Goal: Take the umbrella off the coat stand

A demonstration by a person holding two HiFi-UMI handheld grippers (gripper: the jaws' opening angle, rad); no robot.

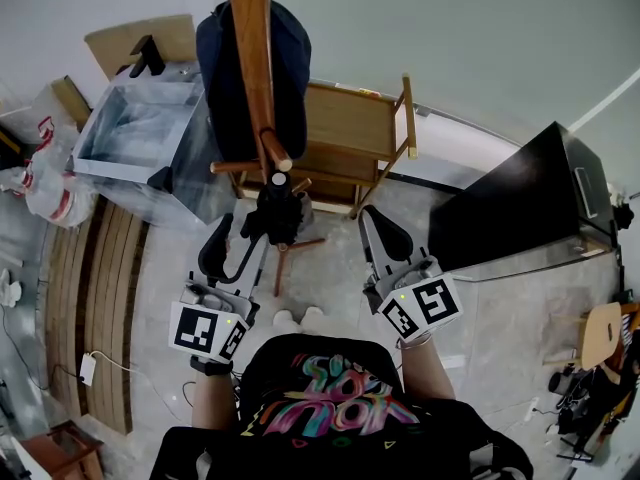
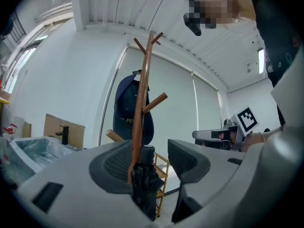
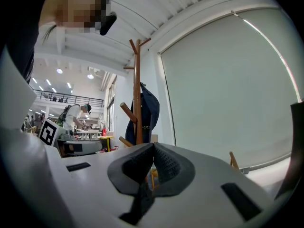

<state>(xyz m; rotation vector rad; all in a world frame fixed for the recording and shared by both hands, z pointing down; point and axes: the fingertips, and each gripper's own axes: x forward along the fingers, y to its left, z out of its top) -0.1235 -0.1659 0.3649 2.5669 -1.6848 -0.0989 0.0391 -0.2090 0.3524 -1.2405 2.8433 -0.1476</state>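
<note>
The wooden coat stand [image 1: 250, 58] rises right in front of me. A folded black umbrella [image 1: 278, 213] hangs low on it, beside a short peg. My left gripper [image 1: 232, 243] is level at the umbrella's left. In the left gripper view its jaws stand apart, and the umbrella [image 2: 145, 182] shows in the gap, nearer the left pad, with neither pad pressing on it; the pole [image 2: 141, 108] rises behind. My right gripper [image 1: 378, 230] hovers to the right of the stand, away from the umbrella. Its fingertips [image 3: 153, 146] meet with nothing between them.
A dark blue garment [image 1: 240, 68] hangs on the far side of the stand. Behind it stands a low wooden rack [image 1: 350, 138]. A clear plastic bin [image 1: 140, 128] is at the left, a black cabinet [image 1: 520, 198] at the right, a wooden pallet [image 1: 95, 298] on the floor.
</note>
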